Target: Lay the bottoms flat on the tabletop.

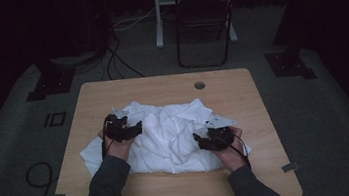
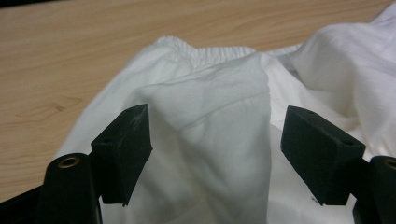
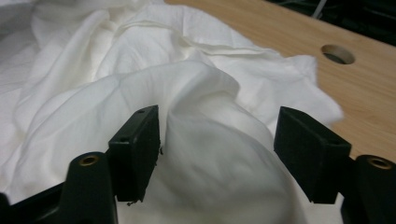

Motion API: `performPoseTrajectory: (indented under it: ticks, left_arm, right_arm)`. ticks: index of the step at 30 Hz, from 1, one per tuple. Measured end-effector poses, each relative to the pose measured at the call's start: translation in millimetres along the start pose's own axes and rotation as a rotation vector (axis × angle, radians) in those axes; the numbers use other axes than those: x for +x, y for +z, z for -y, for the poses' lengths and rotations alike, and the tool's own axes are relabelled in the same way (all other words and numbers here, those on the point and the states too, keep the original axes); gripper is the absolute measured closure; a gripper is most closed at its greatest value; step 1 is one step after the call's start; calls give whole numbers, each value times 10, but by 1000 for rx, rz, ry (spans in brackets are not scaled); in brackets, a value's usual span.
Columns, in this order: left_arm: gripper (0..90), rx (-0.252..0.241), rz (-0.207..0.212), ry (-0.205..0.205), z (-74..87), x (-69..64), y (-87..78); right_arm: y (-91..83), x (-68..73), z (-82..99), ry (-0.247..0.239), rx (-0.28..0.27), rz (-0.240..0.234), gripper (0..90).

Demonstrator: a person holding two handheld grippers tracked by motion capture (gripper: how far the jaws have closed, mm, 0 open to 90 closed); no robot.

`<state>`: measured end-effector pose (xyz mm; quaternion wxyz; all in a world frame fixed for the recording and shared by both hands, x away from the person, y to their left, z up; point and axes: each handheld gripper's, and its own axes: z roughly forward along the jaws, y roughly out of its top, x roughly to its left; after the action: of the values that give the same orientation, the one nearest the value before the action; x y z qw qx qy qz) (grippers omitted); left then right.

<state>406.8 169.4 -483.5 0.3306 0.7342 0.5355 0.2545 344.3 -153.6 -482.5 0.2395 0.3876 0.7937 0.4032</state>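
surface: wooden table (image 1: 111, 93) | on it: crumpled white cloth (image 1: 171, 128)

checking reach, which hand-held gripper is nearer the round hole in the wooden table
Right. The right hand-held gripper sits on the crumpled white cloth diagonally below the round hole; the left hand-held gripper is farther off, across the cloth.

A plain white, crumpled cloth garment (image 1: 167, 136) with no print lies on a light tan wooden table (image 1: 253, 179) with fine grain lines. The matte black plastic left gripper (image 2: 215, 154) and right gripper (image 3: 217, 156) contrast with it. The floor beyond is dark grey carpet (image 1: 326, 119).
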Motion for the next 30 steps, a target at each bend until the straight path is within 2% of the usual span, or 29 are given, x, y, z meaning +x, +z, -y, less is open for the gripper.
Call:
performPoseTrajectory:
  ticks: [1,3,5,6,8,10,12,15,19,22,24,25,26,28,30]
  left_arm:
    - [226,10,-12,-5,-4,-12,43]
    - [210,31,-1,-38,9,-14,138]
    - [231,55,12,-44,44,-28,212]
    - [294,66,15,-40,70,-39,241]
    - [500,80,23,-33,112,-53,258]
    - [726,67,53,-29,128,-60,197]
    - [862,35,66,-27,127,-60,87]
    - [881,-21,100,-34,122,-35,-145]
    - [884,-92,139,-25,168,-4,-507]
    - [885,-113,160,3,261,10,-737]
    - [885,-114,168,3,308,16,-799]
    - [885,-109,177,5,360,18,-852]
    - [885,-94,179,22,465,13,-927]
    - [885,-67,192,19,601,9,-983]
    - [885,-26,191,39,755,-17,-1006]
  right_arm:
    - [48,17,-15,0,11,1,292]
    - [140,36,-29,-2,29,1,288]
    - [228,40,-20,-2,61,5,304]
    - [262,31,-9,2,77,6,322]
    - [303,-1,24,18,107,14,396]
    - [301,-44,68,34,133,29,562]
    - [252,-96,124,59,144,32,727]
    - [108,-172,211,86,125,45,830]
    - [-102,-251,301,103,98,53,850]
    - [-259,-292,374,107,80,52,854]
    - [-369,-304,427,110,70,52,855]
    - [-369,-304,427,110,70,52,855]
    - [-427,-308,453,118,63,44,855]
    - [-588,-313,523,140,50,24,857]
    - [-688,-272,572,133,55,7,858]
